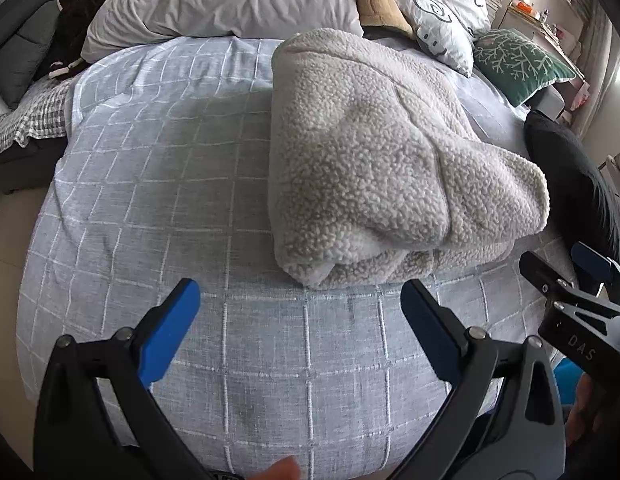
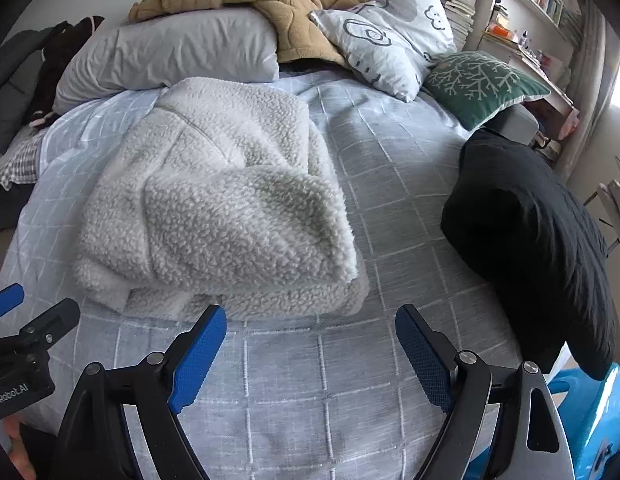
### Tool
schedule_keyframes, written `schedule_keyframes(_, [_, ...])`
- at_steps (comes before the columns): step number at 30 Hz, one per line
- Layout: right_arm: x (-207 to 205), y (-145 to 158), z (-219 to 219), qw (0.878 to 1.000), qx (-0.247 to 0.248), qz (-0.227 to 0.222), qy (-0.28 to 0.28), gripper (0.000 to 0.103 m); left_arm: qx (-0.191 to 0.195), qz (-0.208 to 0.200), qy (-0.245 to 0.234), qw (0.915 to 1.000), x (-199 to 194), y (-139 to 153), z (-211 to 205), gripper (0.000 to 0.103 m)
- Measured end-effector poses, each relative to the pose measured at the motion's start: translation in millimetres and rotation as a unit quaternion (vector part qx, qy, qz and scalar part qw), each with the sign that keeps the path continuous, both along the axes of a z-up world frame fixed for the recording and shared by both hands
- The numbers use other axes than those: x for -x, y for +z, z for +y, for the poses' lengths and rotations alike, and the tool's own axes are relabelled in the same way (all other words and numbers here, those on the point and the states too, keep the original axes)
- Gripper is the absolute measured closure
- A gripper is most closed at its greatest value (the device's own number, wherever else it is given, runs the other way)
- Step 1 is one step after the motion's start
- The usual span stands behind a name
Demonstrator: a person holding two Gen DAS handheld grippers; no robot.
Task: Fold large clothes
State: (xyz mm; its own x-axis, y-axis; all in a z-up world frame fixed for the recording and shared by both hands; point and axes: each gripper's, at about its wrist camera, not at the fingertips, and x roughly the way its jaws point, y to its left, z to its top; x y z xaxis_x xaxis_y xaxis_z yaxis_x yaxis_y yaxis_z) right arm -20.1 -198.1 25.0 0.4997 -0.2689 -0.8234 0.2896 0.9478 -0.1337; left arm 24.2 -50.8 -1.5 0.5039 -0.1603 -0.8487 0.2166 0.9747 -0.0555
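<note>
Left wrist view is filled mostly by the bed [image 1: 158,184], covered in a grey checked sheet, on which the fleece garment [image 1: 381,168] lies at about one o'clock, already doubled into a thick bundle with its near edge just beyond the fingers. In the right wrist view the same fleece sits at about eleven o'clock, and a black garment [image 2: 541,232] is seen at three o'clock, well apart from it, draped toward the bed's edge. Pillows [image 2: 170,52] are piled at twelve o'clock.

The left gripper [image 1: 300,320] is held above bare sheet with its fingers spread wide and nothing between them; the right gripper [image 2: 310,344] is likewise spread and empty.

The fleece is judged nearly folded. If a last fold is intended, the near corners should be pinched deep enough that all layers are caught, lifted together at matching height, and carried toward twelve o'clock without being dragged. The bulky pile is likely to spring back, so the fold should be pressed flat before release.
</note>
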Motion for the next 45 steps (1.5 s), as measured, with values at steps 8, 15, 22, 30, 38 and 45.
schedule_keyframes(8, [3,2,7,1.0,0.004,-0.002,0.011,0.015,-0.007,-0.004,-0.004,1.0,2,1,0,0.003])
schedule_keyframes(15, [4,0,11,1.0,0.007,0.004,0.021,0.015,-0.011,-0.001,-0.006,0.9999,2,-1,-1,0.003])
schedule_keyframes(22, [5,-1,13,0.999,0.011,0.006,0.03,0.014,-0.014,0.003,-0.01,0.9998,3,-3,-3,0.003])
schedule_keyframes(30, [4,-1,14,0.999,0.015,0.007,0.034,0.014,-0.014,0.007,-0.01,0.9998,2,-4,-1,0.003])
schedule_keyframes(38, [5,-3,18,0.999,0.021,0.01,0.043,0.014,-0.018,0.001,-0.008,0.9998,3,-2,1,0.003])
schedule_keyframes(45, [5,-4,20,0.999,0.016,0.011,0.049,0.014,-0.022,-0.001,-0.007,0.9997,3,-1,3,0.003])
